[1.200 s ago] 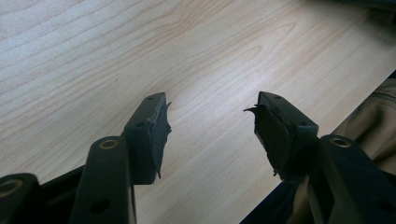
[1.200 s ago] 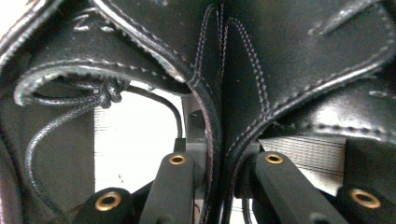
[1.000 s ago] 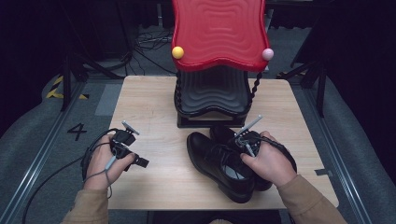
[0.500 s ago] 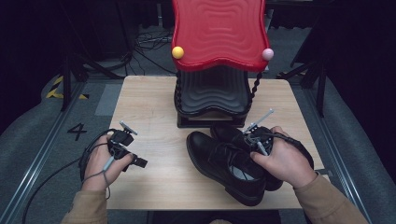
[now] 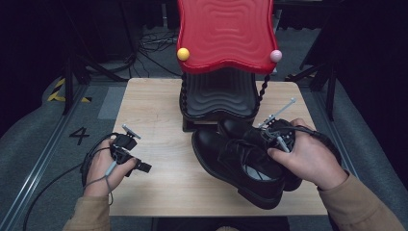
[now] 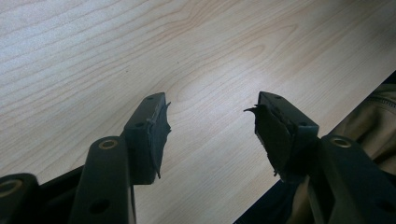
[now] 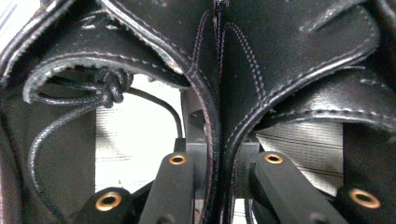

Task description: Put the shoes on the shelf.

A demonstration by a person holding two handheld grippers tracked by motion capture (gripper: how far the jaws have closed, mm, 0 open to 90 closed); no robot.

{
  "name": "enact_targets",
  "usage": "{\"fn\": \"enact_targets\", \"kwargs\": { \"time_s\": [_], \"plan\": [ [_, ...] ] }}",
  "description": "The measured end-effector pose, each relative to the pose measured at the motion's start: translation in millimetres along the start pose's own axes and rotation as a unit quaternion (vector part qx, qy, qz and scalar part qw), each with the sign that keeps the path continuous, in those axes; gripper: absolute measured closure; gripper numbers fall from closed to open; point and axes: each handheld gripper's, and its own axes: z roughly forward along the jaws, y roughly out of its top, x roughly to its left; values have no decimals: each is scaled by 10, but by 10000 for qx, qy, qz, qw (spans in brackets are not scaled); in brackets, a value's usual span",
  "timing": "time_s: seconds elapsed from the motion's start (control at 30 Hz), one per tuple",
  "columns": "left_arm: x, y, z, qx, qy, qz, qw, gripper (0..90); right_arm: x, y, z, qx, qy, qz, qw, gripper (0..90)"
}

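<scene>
Pale wood desk across mid-frame, red-topped rack at upper centre. Black leather shoes, a pair side by side at lower right of centre, toes toward upper left, heels toward lower right. Right tool clamped on the two touching inner collars, both shoes pinched together. Left tool at lower left, well apart from the pair, jaws spread over bare wood, nothing held. Probably a lift up toward the rack just beyond the toes, right hand far nearer.

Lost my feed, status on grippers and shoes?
Left gripper open over bare table. Right gripper shut on both black shoes' inner collars. Red-topped rack directly behind.
</scene>
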Motion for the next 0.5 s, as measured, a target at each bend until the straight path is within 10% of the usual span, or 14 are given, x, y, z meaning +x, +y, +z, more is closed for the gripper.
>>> {"fn": "enact_targets", "kwargs": {
  "time_s": [0.5],
  "plan": [
    [89, -6, -37, -194, -54, -102, 9997, 448, 137, 232, -669, -235, -112, -67, 9996, 819]
  ]
}}
